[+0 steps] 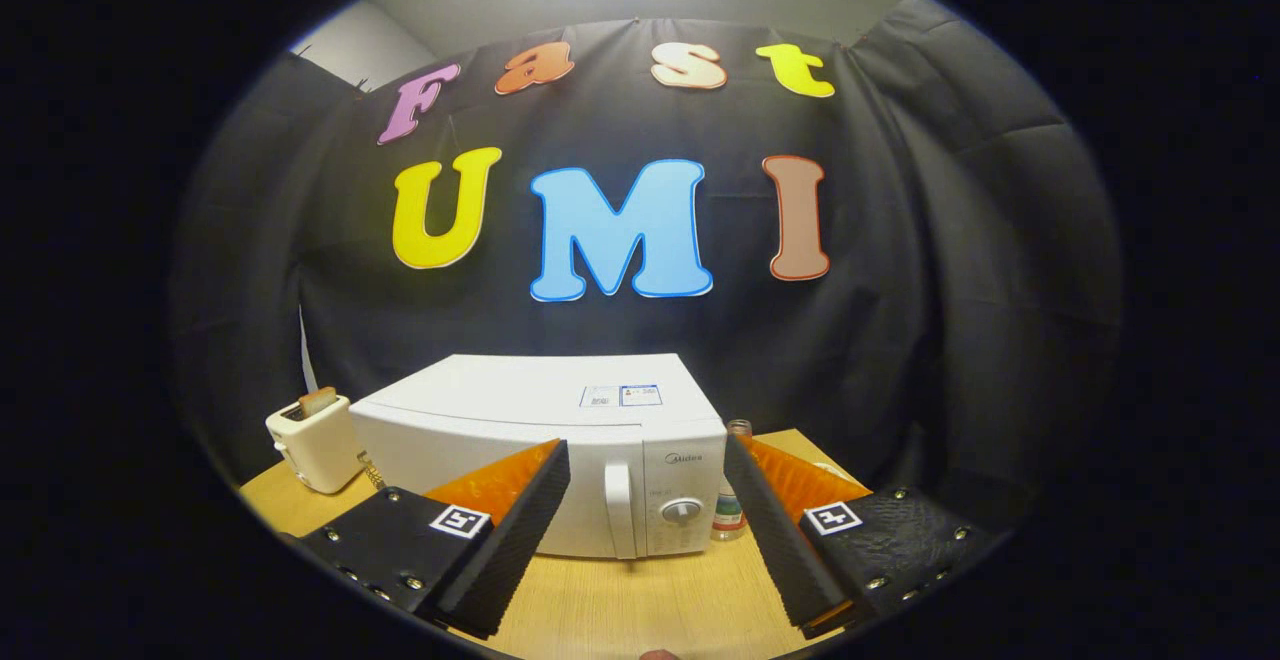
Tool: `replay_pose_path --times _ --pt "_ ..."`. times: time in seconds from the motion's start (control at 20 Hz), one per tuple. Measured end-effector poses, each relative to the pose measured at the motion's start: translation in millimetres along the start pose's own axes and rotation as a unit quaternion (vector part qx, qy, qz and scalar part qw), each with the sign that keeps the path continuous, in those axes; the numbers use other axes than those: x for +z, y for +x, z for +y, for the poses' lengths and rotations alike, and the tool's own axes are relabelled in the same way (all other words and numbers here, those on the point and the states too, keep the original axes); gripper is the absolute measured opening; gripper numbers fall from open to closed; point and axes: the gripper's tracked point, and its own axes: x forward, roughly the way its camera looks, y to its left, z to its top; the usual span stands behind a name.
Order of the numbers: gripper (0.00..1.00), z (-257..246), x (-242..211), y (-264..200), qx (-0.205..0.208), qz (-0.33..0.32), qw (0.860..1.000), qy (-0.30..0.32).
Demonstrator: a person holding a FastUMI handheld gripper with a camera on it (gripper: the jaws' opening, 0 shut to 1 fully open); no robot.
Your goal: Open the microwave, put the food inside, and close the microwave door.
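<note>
Fingers (520,515) spread above wooden table (620,605), facing closed microwave (560,440).

Held the gripper (648,540) spread wide above the wooden desk (620,605), gripping nothing. Faced a white microwave (560,440) just ahead of the fingers (520,530), door shut, handle (622,510) and dial (681,512) between them. Flanked by a cream toaster (312,440) holding bread on one side and a small bottle (733,500) on the other.

gripper view | faces microwave (560,450) front | near, slightly above table (620,610)
</note>
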Motion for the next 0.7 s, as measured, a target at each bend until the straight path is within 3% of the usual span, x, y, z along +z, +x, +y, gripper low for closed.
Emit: replay_pose_path --times 0.7 --pt "0.99 14.9 -79.6 70.7 0.036 0.09 0.995 -0.031"
